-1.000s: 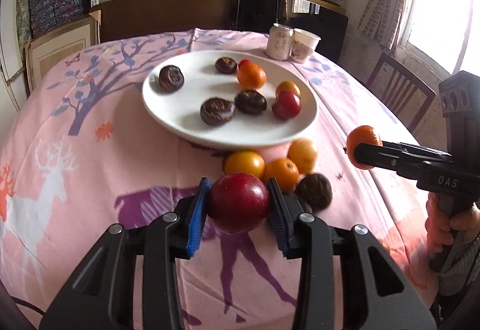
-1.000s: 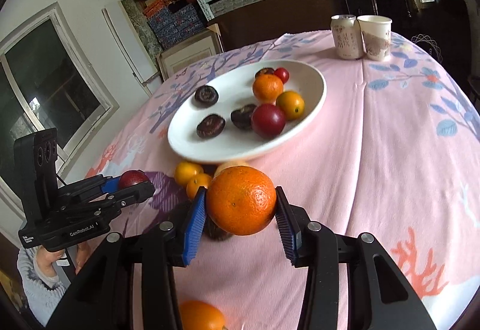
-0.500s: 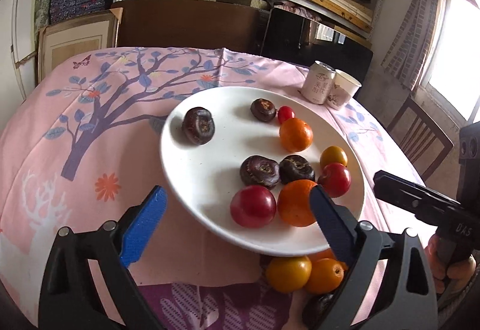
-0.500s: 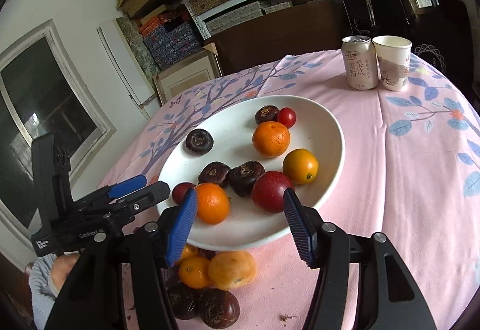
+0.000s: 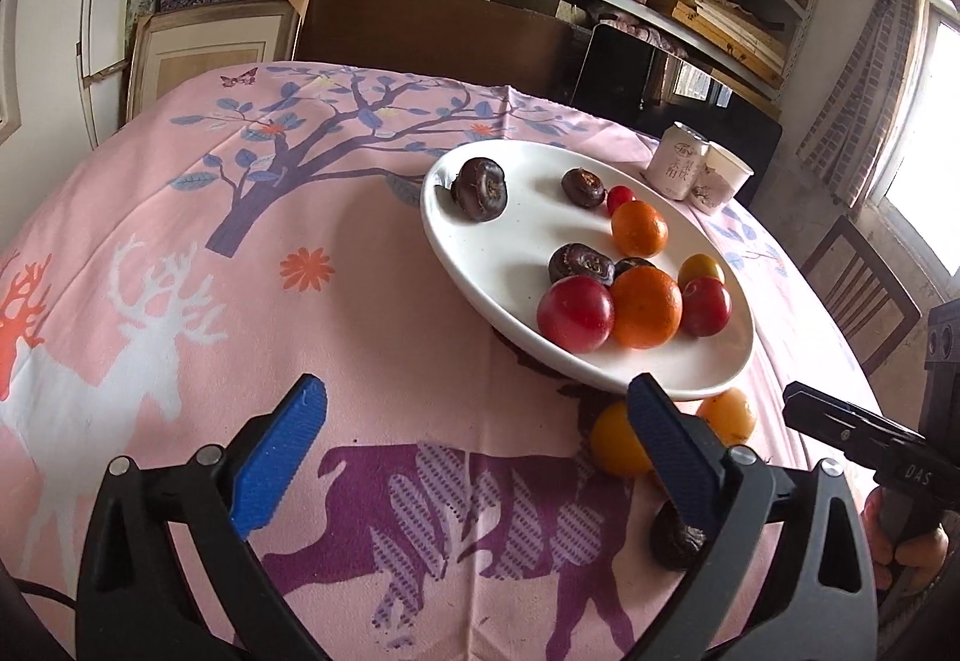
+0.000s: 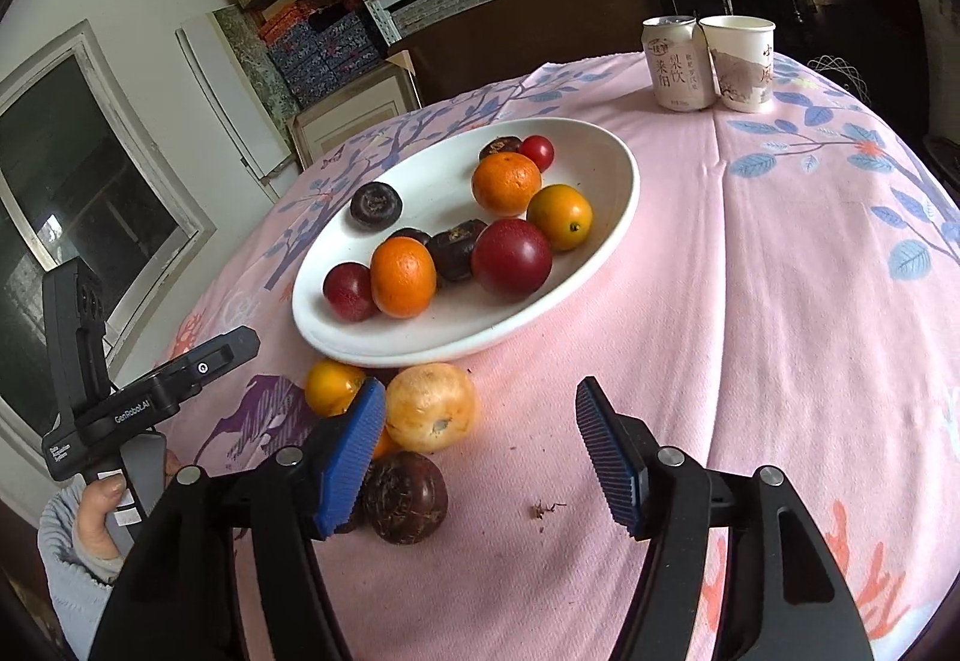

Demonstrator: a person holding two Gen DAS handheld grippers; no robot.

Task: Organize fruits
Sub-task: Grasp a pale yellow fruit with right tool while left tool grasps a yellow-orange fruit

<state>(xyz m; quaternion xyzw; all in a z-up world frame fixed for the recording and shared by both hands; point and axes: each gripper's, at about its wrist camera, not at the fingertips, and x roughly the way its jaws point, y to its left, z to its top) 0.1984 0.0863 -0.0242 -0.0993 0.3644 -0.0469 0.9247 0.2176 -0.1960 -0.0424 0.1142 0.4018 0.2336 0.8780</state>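
Observation:
A white plate on the pink tablecloth holds several fruits, among them a red plum and an orange side by side at its near edge. Loose fruits lie on the cloth in front of the plate: a yellow-orange one and a dark brown one. My left gripper is open and empty, above the cloth left of the plate. My right gripper is open and empty, just right of the loose fruits.
A drink can and a paper cup stand behind the plate. A wooden chair is at the table's right side. Shelves with boxes fill the back wall.
Both grippers opened, leaving the plum and the orange on the plate's near edge. Both then drew back from the plate toward the table's front.

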